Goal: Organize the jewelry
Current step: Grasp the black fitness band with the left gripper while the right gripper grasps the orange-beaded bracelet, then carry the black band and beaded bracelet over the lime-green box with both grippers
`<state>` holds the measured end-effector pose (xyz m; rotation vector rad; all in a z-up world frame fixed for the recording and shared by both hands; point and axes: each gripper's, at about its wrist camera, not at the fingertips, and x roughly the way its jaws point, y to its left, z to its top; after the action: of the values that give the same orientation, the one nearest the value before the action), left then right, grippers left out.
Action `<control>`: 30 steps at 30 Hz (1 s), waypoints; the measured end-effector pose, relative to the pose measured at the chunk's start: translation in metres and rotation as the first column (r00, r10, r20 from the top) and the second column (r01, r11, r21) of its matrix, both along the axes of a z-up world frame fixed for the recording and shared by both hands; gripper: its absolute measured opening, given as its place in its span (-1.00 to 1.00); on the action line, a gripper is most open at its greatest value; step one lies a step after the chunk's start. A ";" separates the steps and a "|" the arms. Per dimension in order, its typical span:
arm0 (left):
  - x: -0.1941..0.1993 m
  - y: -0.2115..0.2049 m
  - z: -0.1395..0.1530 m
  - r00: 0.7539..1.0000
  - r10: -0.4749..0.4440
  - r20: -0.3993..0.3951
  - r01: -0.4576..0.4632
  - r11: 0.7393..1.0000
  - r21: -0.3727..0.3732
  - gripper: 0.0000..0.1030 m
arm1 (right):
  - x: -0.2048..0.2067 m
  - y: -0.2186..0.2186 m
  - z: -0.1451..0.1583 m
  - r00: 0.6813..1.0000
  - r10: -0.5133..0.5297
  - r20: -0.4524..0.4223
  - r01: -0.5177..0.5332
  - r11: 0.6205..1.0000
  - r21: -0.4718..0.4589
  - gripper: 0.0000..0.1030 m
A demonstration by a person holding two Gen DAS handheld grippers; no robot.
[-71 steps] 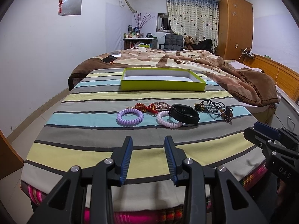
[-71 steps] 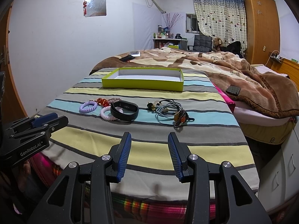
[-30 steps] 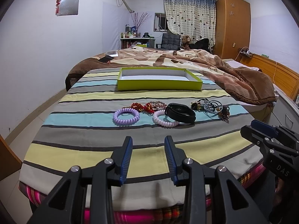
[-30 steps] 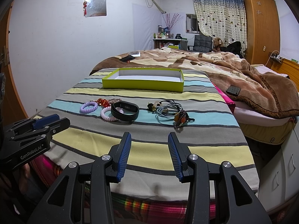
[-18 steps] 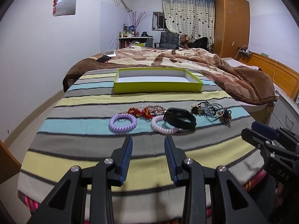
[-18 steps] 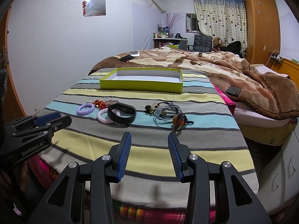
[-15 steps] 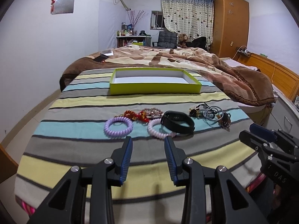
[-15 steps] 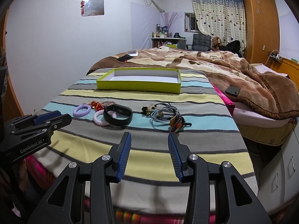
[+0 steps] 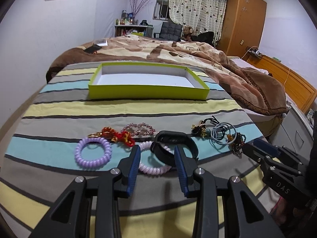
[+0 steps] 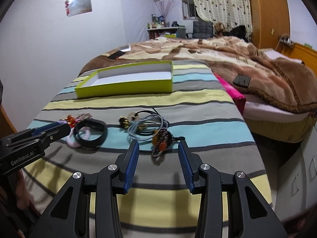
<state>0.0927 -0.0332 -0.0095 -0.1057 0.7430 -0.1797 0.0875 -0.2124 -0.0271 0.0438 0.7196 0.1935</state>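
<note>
Both are wide open: the left hand-held gripper (image 9: pixel 157 154) sits by the black band (image 9: pixel 174 145), the right hand-held gripper (image 10: pixel 158 154) by the bead charm (image 10: pixel 161 142).

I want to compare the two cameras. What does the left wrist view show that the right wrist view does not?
Only the left wrist view shows the whole purple coil hair tie and the left gripper open over the pink coil tie. Only the right wrist view shows the dark device on the blanket. Both show the green box and black band.
</note>
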 end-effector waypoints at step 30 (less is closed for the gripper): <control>0.013 -0.006 -0.007 0.998 -0.026 -0.051 0.026 1.000 -0.001 -0.83 | 0.018 -0.022 -0.008 0.995 -0.031 -0.094 0.039 0.996 0.083 -0.70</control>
<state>0.1061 -0.0391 -0.0164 -0.1015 0.7957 -0.2021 0.1057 -0.2345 -0.0353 0.1467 0.8020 0.1891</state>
